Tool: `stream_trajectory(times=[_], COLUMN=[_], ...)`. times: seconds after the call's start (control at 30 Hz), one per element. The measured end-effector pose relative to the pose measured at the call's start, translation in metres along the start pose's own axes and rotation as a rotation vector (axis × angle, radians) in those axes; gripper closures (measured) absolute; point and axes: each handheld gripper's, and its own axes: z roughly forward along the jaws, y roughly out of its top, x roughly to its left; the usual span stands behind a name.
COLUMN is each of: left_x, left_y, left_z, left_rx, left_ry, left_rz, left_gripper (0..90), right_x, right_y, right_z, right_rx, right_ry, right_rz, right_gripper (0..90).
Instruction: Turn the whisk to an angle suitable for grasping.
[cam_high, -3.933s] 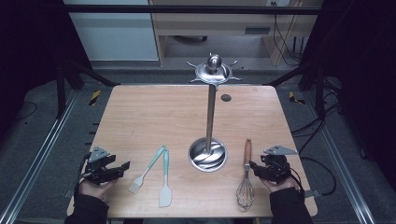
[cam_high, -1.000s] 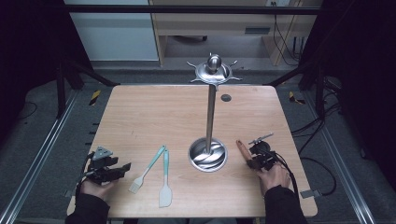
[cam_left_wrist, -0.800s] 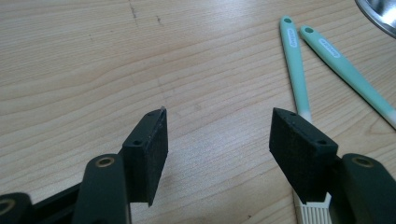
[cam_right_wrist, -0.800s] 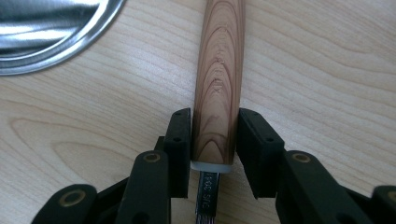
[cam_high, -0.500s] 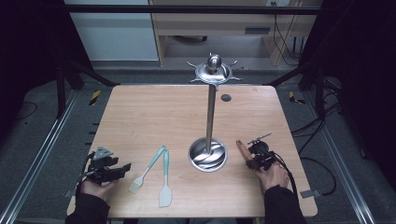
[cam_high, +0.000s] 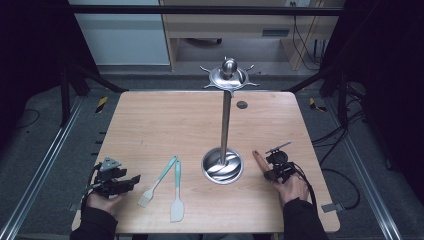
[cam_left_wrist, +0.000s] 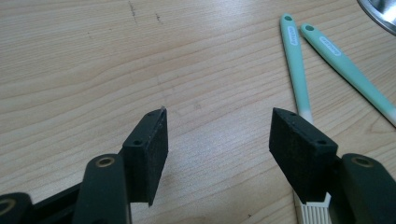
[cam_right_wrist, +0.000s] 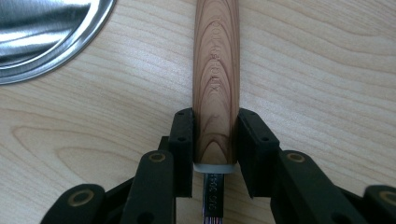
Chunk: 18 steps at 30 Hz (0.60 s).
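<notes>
My right gripper (cam_high: 276, 167) (cam_right_wrist: 215, 121) is shut on the wooden handle (cam_right_wrist: 216, 60) of a whisk, whose tip (cam_high: 256, 156) points up and left toward the steel utensil stand's round base (cam_high: 222, 166) (cam_right_wrist: 46, 32). The whisk's wire head is hidden under the hand. The stand's pole rises to a hooked top (cam_high: 228, 75). My left gripper (cam_high: 131, 181) (cam_left_wrist: 217, 126) rests open at the table's front left, holding nothing. Just right of it lie a mint-handled brush (cam_high: 157, 181) (cam_left_wrist: 295, 70) and a mint-handled spatula (cam_high: 177, 192) (cam_left_wrist: 345, 65), side by side.
A small dark round spot (cam_high: 242, 105) sits on the wooden table (cam_high: 160, 125) right of the pole. Metal rails run along both table sides, and cables lie on the floor at the right (cam_high: 345, 175).
Since the oldest frame my right gripper moved left and shut on the whisk handle; the whisk no longer lies flat on the table. Over the last second nothing visibly moved.
</notes>
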Motion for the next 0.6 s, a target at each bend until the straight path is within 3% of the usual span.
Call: stream_trajectory(times=[0.27,0.5,0.6], left_x=[0.0,0.0001,0.0001], left_y=[0.0,-0.0001,0.0], left_z=[0.0004,0.0006,0.0007], left_rx=[0.003,0.007,0.007], left_ry=[-0.001,-0.002,-0.001], left_rz=[0.001,0.003,0.002], left_gripper=[37.1,37.1,37.1], right_x=[0.0027,0.0065,0.0063], right_y=[0.0007,0.0004,-0.0003], right_z=[-0.0055,0.0006,0.0002], right_rx=[-0.009,0.003,-0.001], right_ry=[0.006,-0.017,-0.009], right_rz=[-0.012,-0.058,-0.05], right_gripper=[69.1,68.7,68.3])
